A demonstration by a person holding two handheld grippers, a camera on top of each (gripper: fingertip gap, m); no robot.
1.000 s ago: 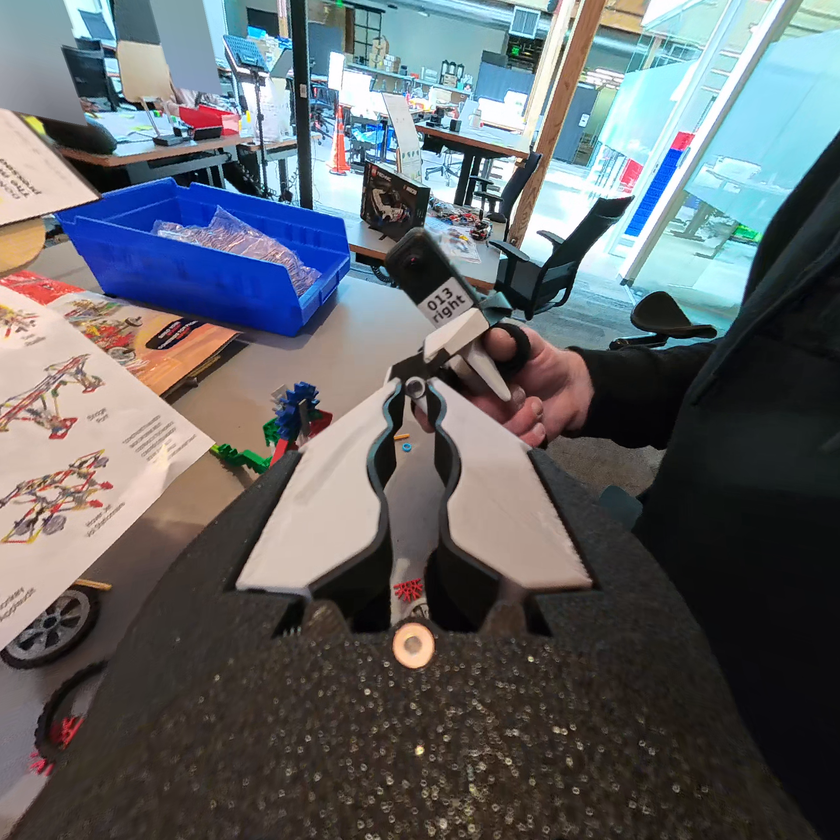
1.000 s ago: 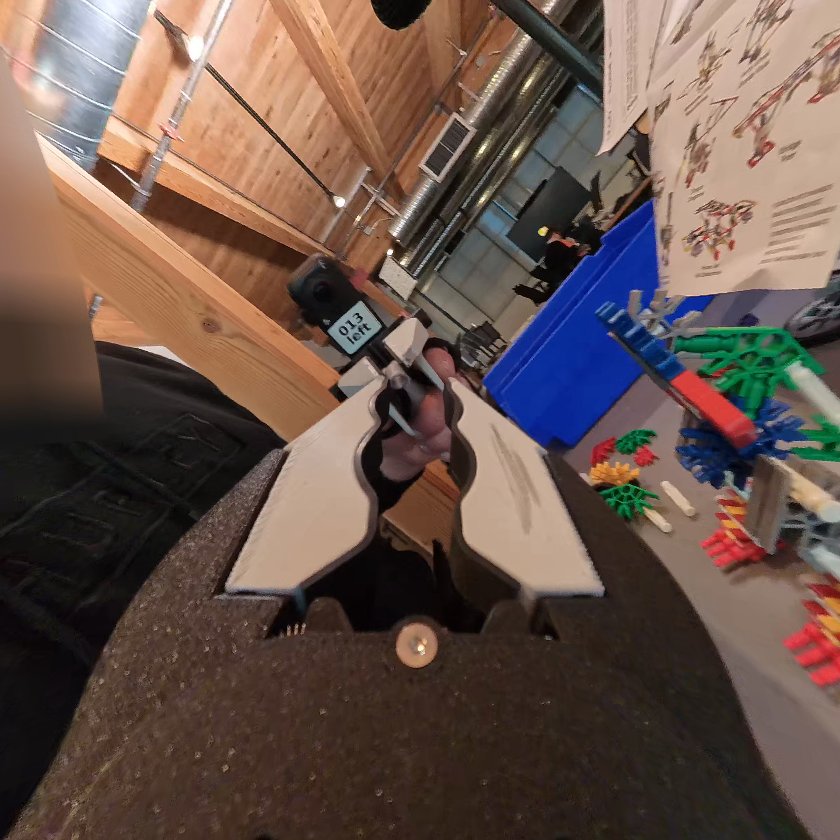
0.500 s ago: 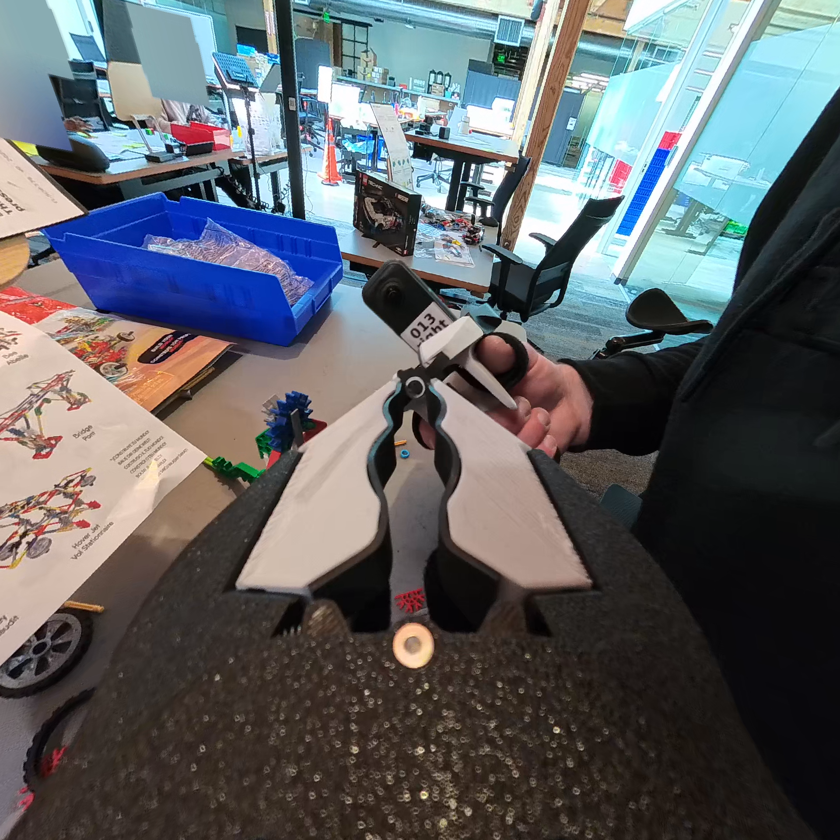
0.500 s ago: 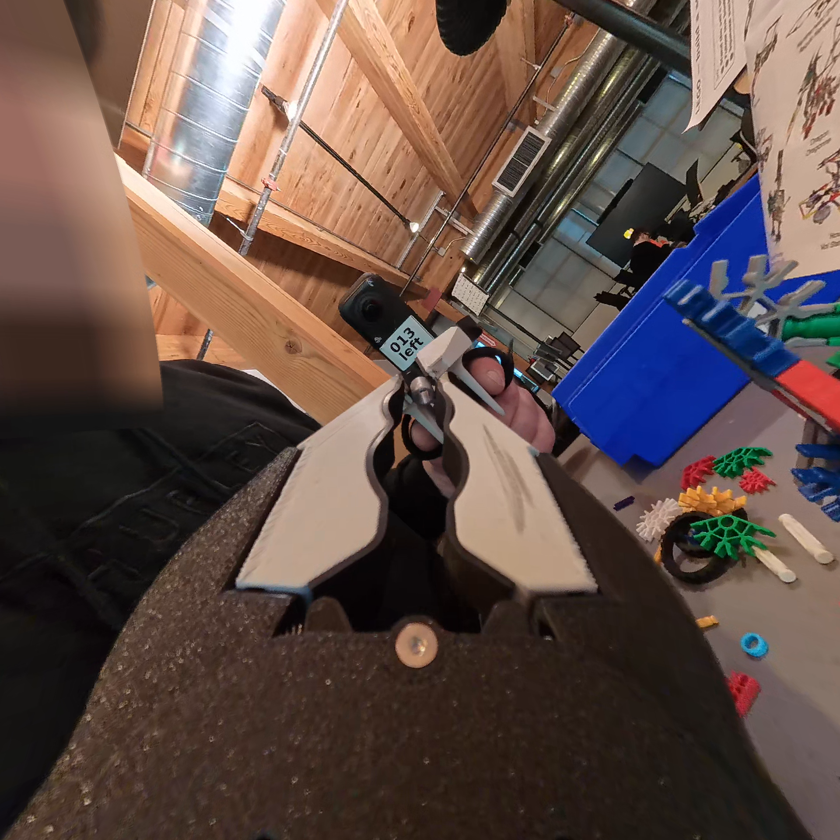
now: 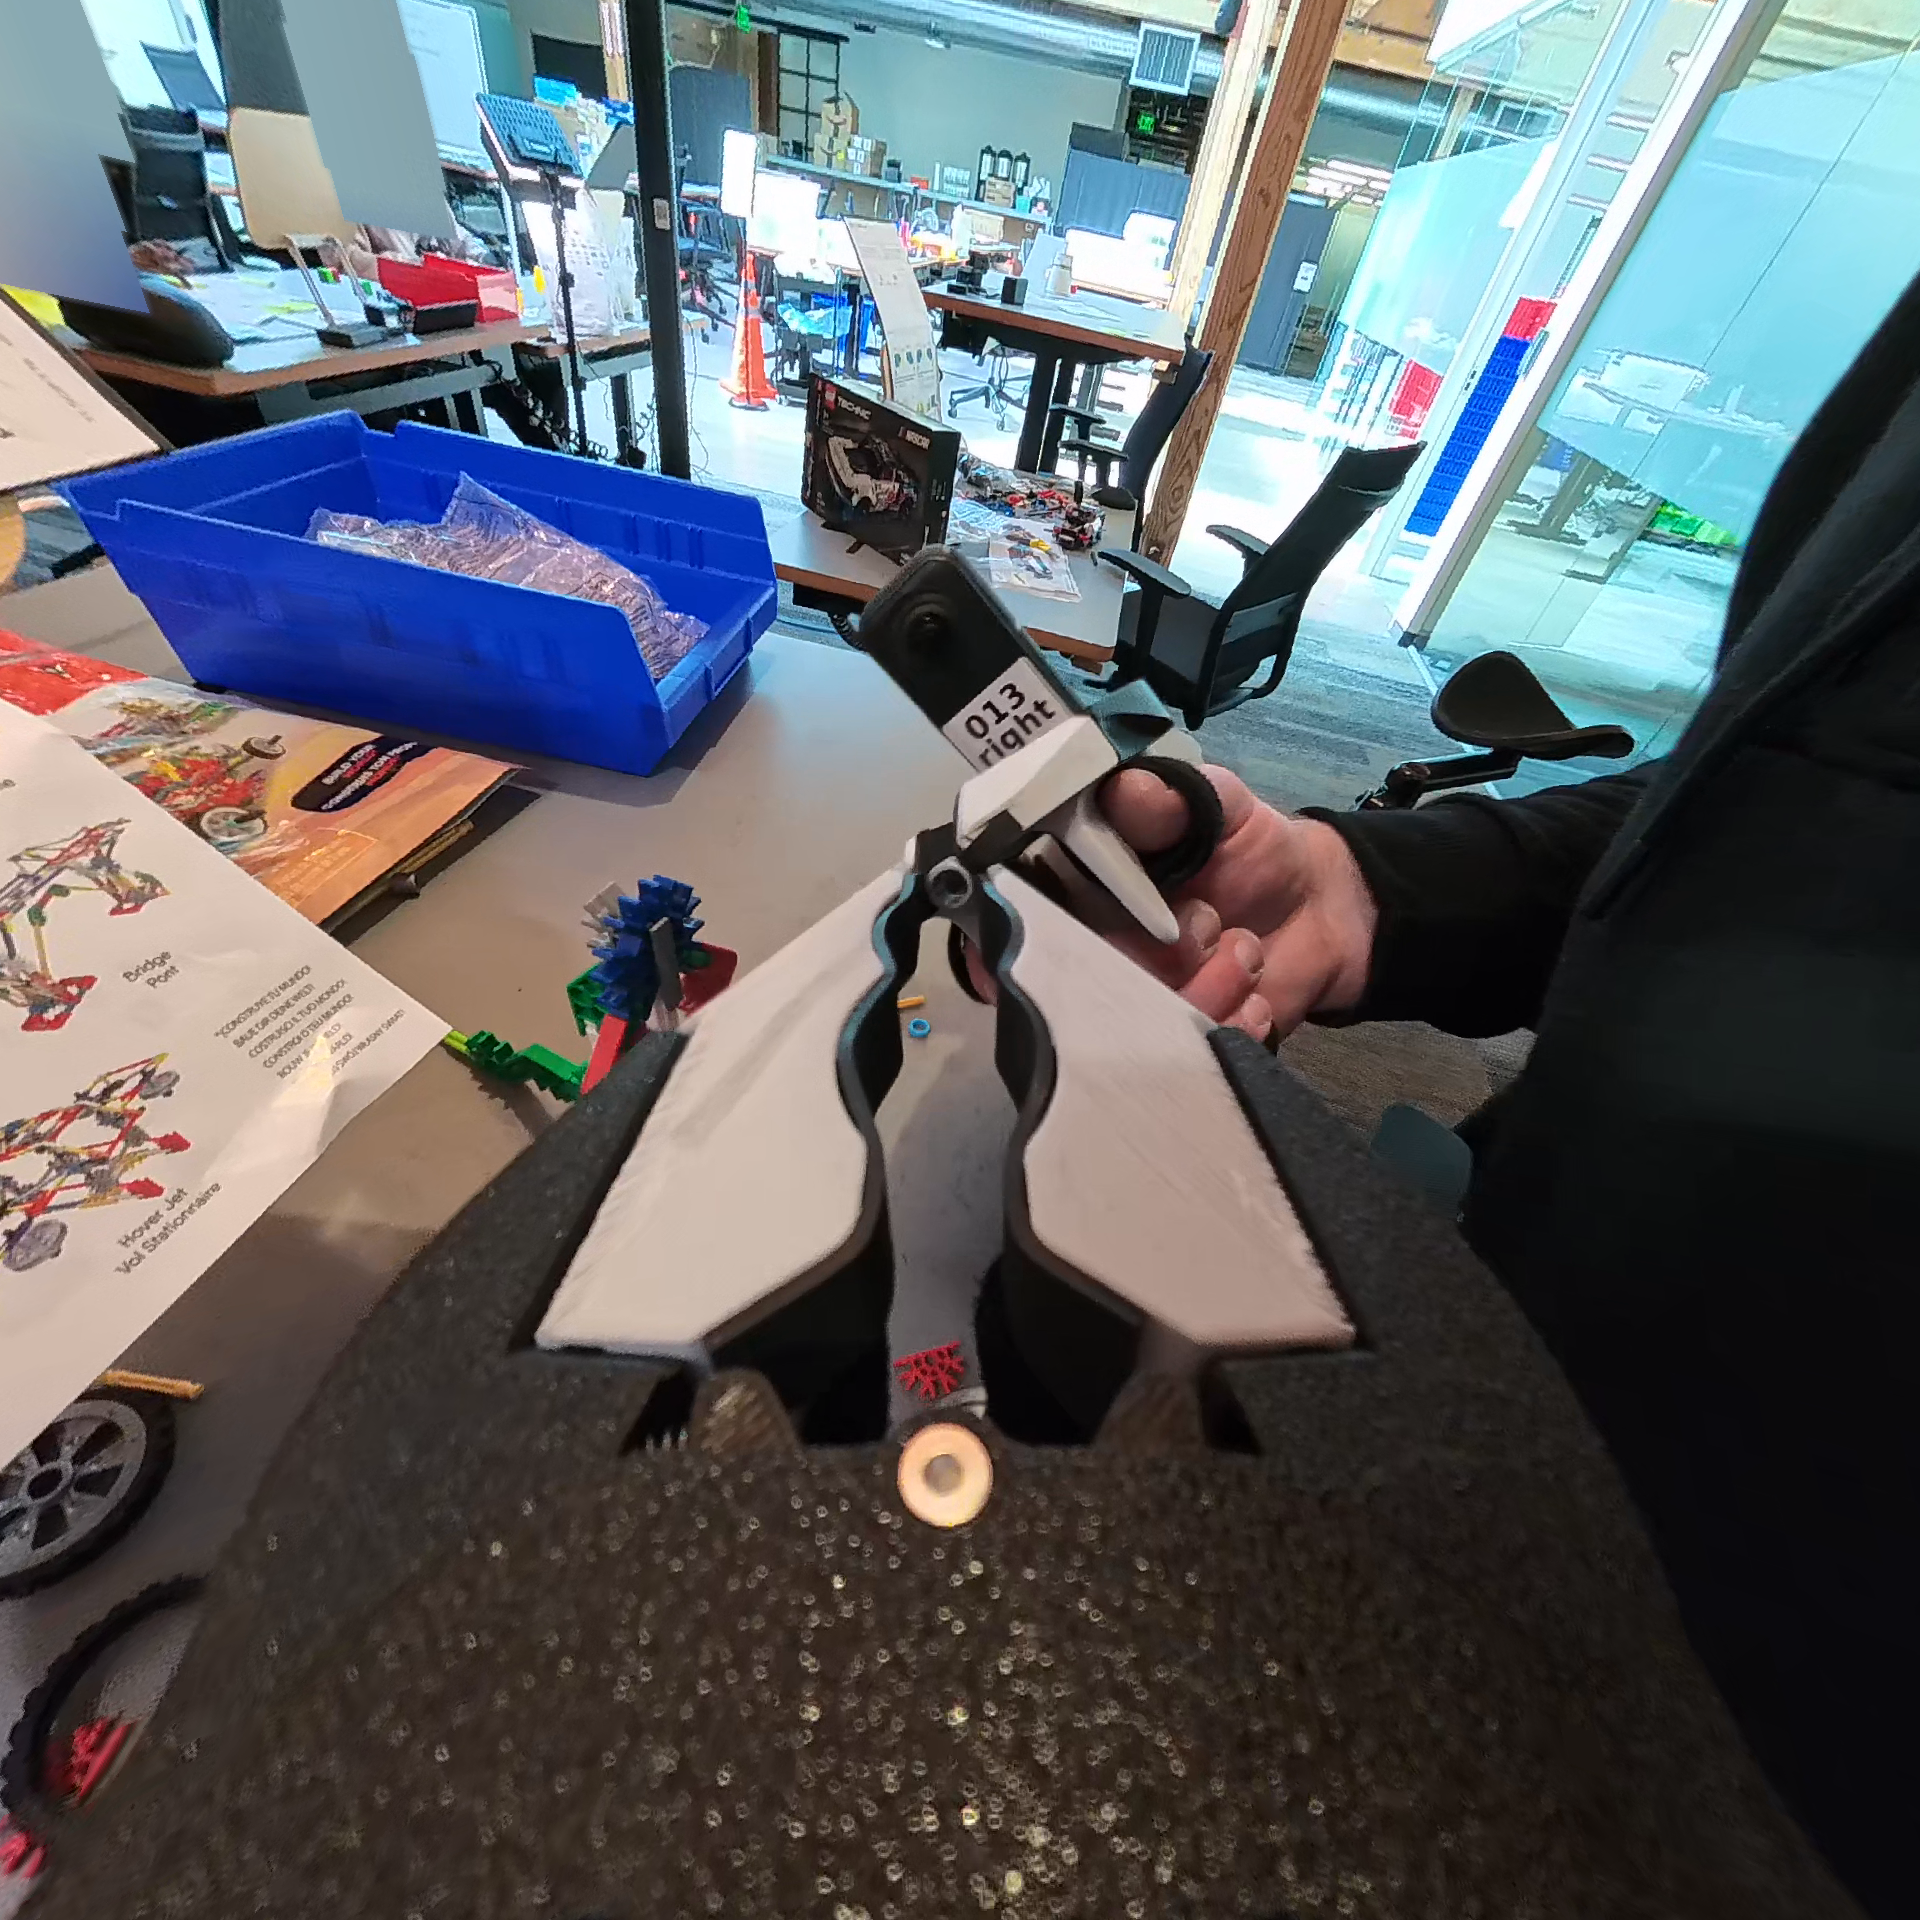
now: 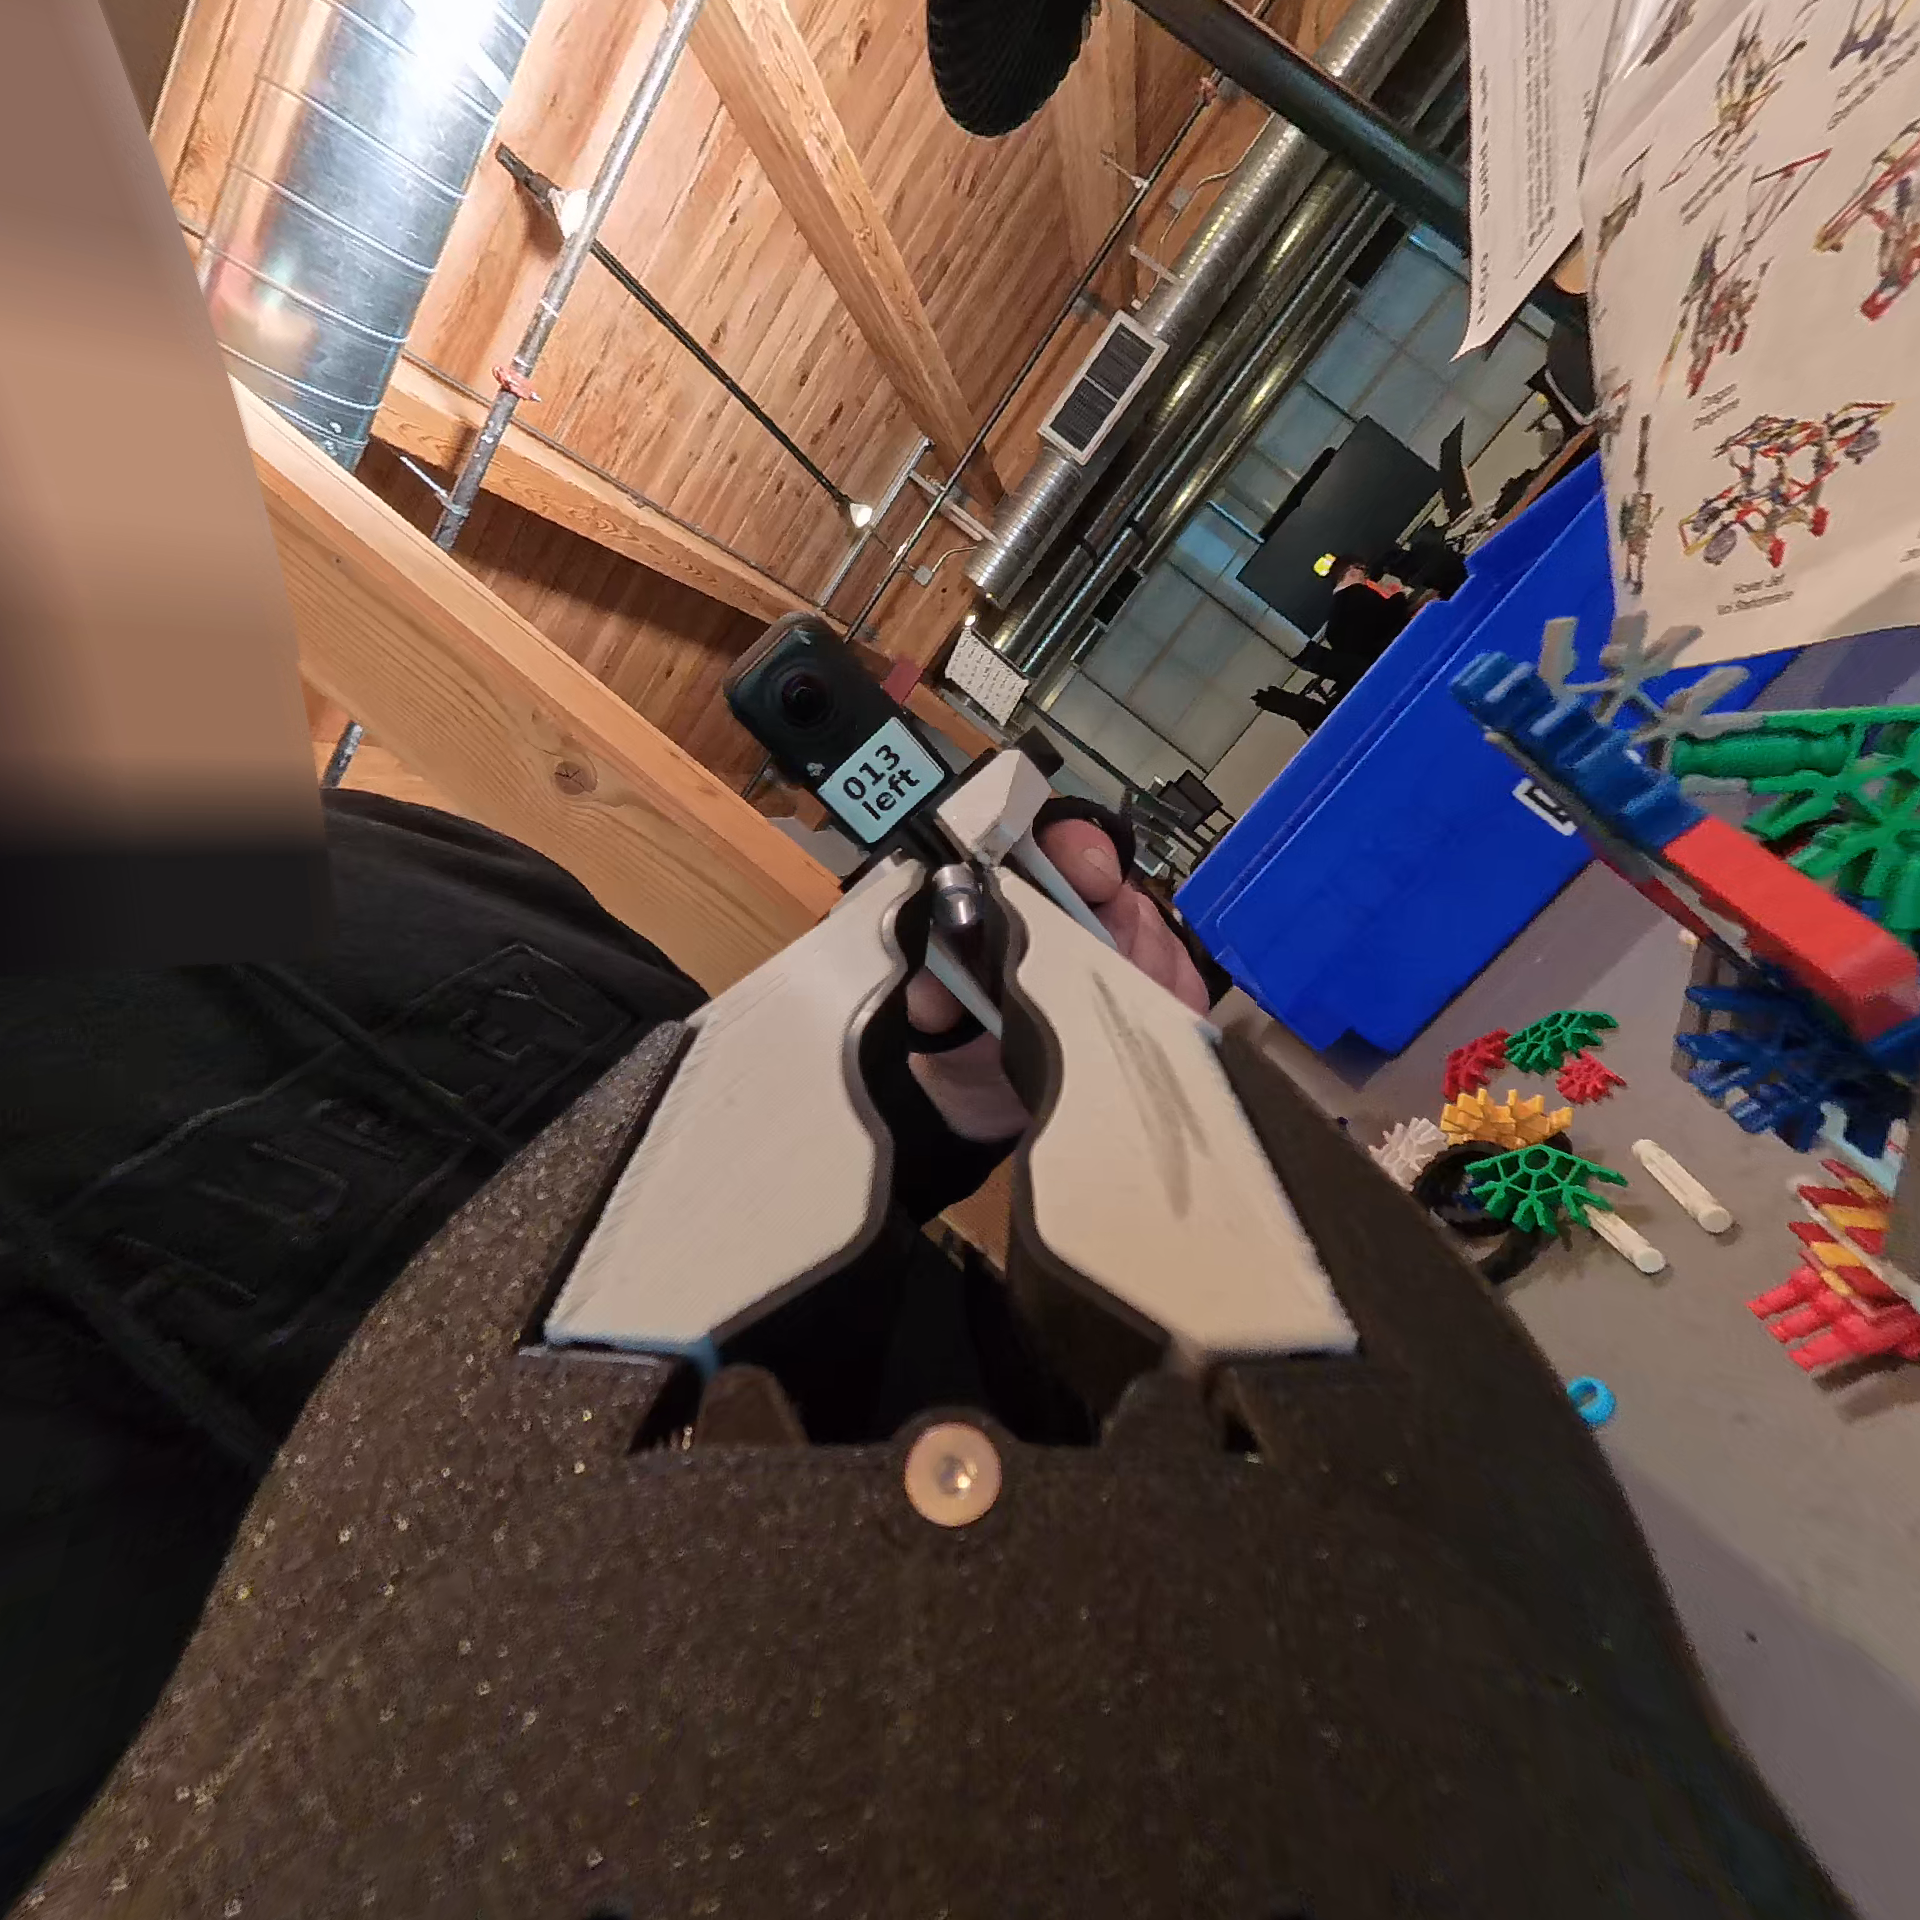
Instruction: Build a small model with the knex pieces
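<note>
The left gripper (image 5: 951,894) is nearly closed: its white fingers (image 5: 748,1143) bow apart lower down and draw together at the tips, which pinch a small grey pin (image 5: 951,888). The right gripper (image 6: 956,899) faces it, held the same way, its tips narrowed onto the pin's other end (image 6: 956,906), so the pin sits in the air between the two tools, above the near edge of the grey table (image 5: 810,790). Each tool is held in a hand (image 5: 1278,914) with a finger through a black loop; the sleeves are black. In the left wrist view a blue bin (image 5: 416,644) with a clear bag inside stands on the table's far side, a printed sheet (image 5: 156,1039) lies at the left, and a small model (image 5: 644,966) of blue, green and red pieces stands just beside the left finger. A blue ring (image 5: 918,1029) shows on the table through the gap between the fingers, and a red connector (image 5: 930,1371) lies lower in that gap. A black wheel (image 5: 62,1475) lies at the left edge. In the right wrist view, loose green, red and yellow connectors (image 6: 1538,1179) and white rods (image 6: 1683,1184) lie on the table near the bin. Whether the pin belongs to a larger part I cannot tell.
</note>
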